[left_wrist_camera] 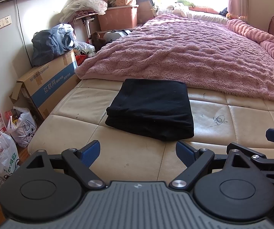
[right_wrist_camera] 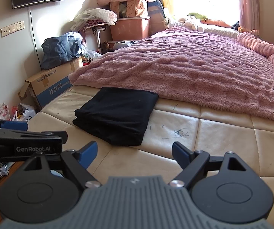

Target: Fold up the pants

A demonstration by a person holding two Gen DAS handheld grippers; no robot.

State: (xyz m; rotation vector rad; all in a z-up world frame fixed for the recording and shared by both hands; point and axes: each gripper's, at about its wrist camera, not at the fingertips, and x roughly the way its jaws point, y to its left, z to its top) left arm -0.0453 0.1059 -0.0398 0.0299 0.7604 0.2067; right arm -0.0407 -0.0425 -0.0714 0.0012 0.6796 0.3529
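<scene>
Your left gripper (left_wrist_camera: 138, 153) and right gripper (right_wrist_camera: 134, 152) both hang spread wide, holding nothing. The folded black pants (left_wrist_camera: 152, 110) lie ahead of them on the cream mattress (left_wrist_camera: 242, 118), clear of both, touching the pink blanket (left_wrist_camera: 194, 57).

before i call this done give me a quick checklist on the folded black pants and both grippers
1. Black fabric pants folded into a compact rectangle: ok, layered edges show on the near left side.
2. Pants lie wholly on the cream padded leather surface, apart from the pink fluffy blanket: cannot tell, the far edge runs close to the blanket.
3. Left gripper open and holding nothing: ok.
4. Right gripper open and holding nothing: ok.
5. Both grippers clear of the pants: ok, bare cushion shows between fingertips and cloth.
6. Loose leg or waistband sticking out: ok, none visible; the underside is hidden.
</scene>
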